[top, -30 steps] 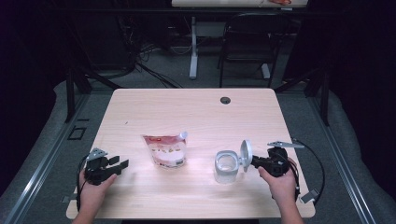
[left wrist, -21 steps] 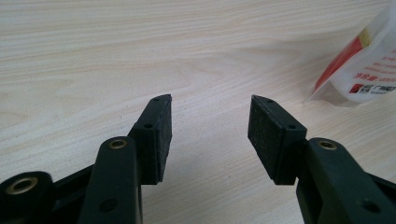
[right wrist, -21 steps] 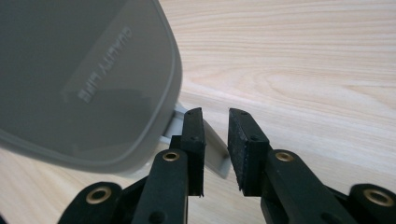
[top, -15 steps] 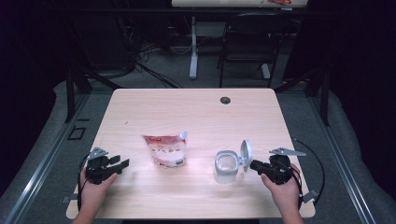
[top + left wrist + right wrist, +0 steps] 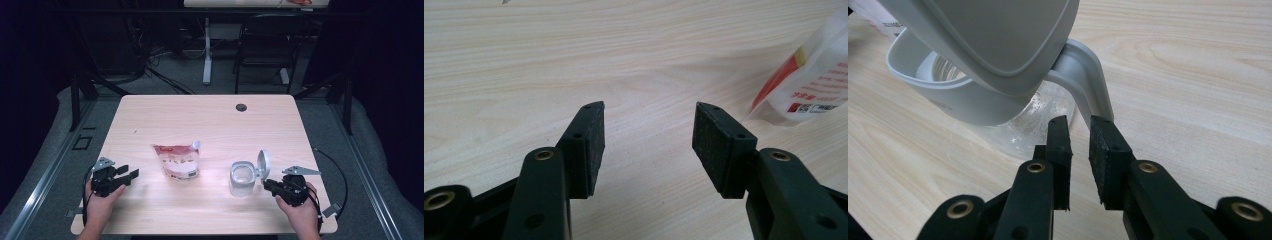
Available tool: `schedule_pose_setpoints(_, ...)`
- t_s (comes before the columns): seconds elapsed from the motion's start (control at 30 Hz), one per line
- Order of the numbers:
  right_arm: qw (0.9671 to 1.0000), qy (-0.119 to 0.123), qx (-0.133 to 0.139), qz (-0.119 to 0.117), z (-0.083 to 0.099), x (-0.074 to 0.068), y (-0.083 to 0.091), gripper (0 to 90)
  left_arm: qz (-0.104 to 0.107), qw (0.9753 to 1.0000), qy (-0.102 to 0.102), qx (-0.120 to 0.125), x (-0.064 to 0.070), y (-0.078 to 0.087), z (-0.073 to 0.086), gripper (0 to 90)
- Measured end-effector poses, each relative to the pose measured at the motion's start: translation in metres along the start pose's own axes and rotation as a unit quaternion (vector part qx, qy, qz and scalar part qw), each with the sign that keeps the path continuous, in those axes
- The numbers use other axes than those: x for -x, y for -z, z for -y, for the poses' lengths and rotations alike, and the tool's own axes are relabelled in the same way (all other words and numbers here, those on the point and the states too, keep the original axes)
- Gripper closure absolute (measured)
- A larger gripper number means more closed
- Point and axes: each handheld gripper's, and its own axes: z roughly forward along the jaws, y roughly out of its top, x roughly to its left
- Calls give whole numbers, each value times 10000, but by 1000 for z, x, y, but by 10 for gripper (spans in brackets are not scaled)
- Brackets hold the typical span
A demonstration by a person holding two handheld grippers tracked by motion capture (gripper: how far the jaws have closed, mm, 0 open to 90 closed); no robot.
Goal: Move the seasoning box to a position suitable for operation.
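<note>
A clear container (image 5: 243, 177) with a grey rim stands at the table's front right, its hinged lid (image 5: 263, 162) raised upright. My right gripper (image 5: 265, 183) sits just right of it, held in a hand. In the right gripper view its jaws (image 5: 1079, 122) stand a narrow gap apart with nothing between them, just short of the lid's hinge arm (image 5: 1083, 85) and the container (image 5: 963, 100). A red-and-white pouch (image 5: 176, 161) lies at the centre. My left gripper (image 5: 131, 175) rests at the front left, open and empty (image 5: 649, 107), with the pouch's corner (image 5: 819, 85) to its right.
The wooden table (image 5: 210, 120) has a cable hole (image 5: 241, 107) near its far edge. Cables trail from both grippers over the front edge. A chair (image 5: 260, 50) and a desk leg stand on the floor beyond the table.
My right gripper has drawn back toward the front edge, away from the raised lid. The lid stays up. The left gripper has hardly moved.
</note>
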Motion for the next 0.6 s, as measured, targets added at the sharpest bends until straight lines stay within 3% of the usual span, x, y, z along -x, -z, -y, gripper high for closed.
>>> schedule_pose_setpoints(0.23,9999,68,-68,108,-1,1,-8,783,-37,10000,-2,-12,0,0,0,471)
schedule_pose_setpoints(0.43,9999,-14,2,110,-2,2,-13,789,-36,10000,37,-63,0,0,0,473)
schedule_pose_setpoints(0.6,9997,93,14,221,-3,0,-14,805,-38,10000,41,-63,0,0,1,476)
